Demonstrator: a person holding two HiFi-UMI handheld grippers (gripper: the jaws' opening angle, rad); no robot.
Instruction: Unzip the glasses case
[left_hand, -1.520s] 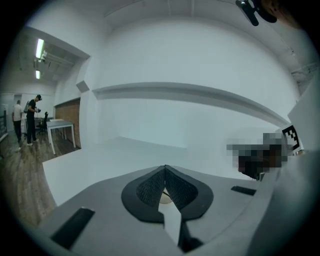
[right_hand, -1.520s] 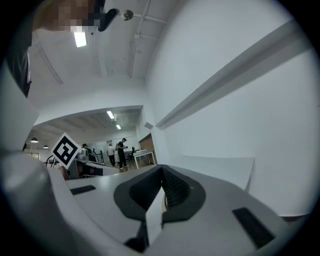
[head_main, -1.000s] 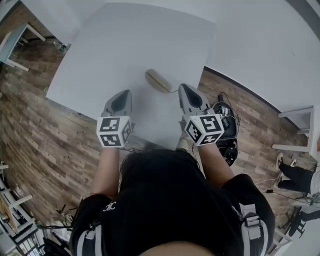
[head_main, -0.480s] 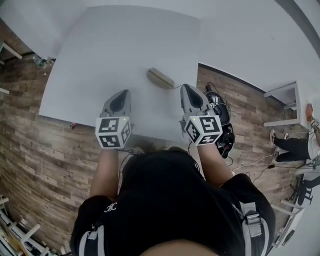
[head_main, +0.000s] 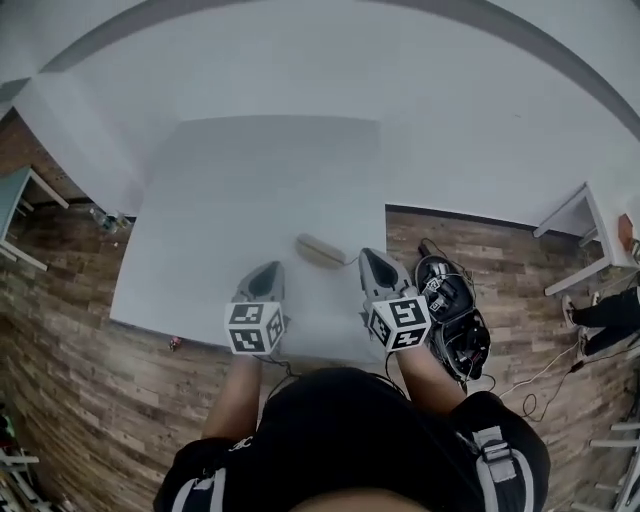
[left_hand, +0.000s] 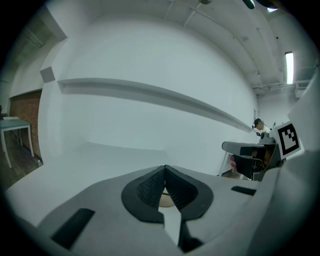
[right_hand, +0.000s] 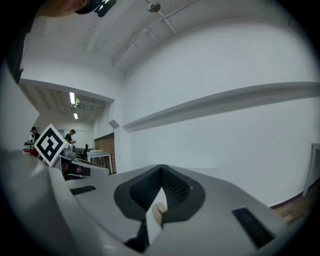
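**Left gripper** (head_main: 270, 268): grey plastic shell, black ribbed pads. Its own view (left_hand: 165, 168) shows the jaws closed, with the pads meeting at the tips and nothing clamped between them. A narrow slit stays open lower down behind the tips. It touches nothing.

**Right gripper** (head_main: 366, 254): same build. Its own view (right_hand: 161, 168) shows the jaws closed tip to tip and holding nothing. It is clear of the case.

**Marker cubes**: white cubes with black square patterns, one at the rear of each gripper, left (head_main: 255, 328) and right (head_main: 400, 323).

**Glasses case** (head_main: 320, 250): a beige, elongated, rounded pod lying flat on the table near its front edge, zip closed as far as can be seen. From the head view it sits between the two gripper tips, at about 2 o'clock from the left tip and 9 o'clock from the right. Its right end is near the right tip, but apart from it. A sliver of it shows through the slit below each closed pair of pads (left_hand: 165, 201) (right_hand: 159, 212).

**Table** (head_main: 250, 180): a plain white, matt, square-cornered top set against a white wall.

**Floor** (head_main: 60, 330): wood-grain planks in brown tones.

**Black equipment with cables** (head_main: 452, 312): on the floor at 3 o'clock from the right gripper, beside the table's corner.
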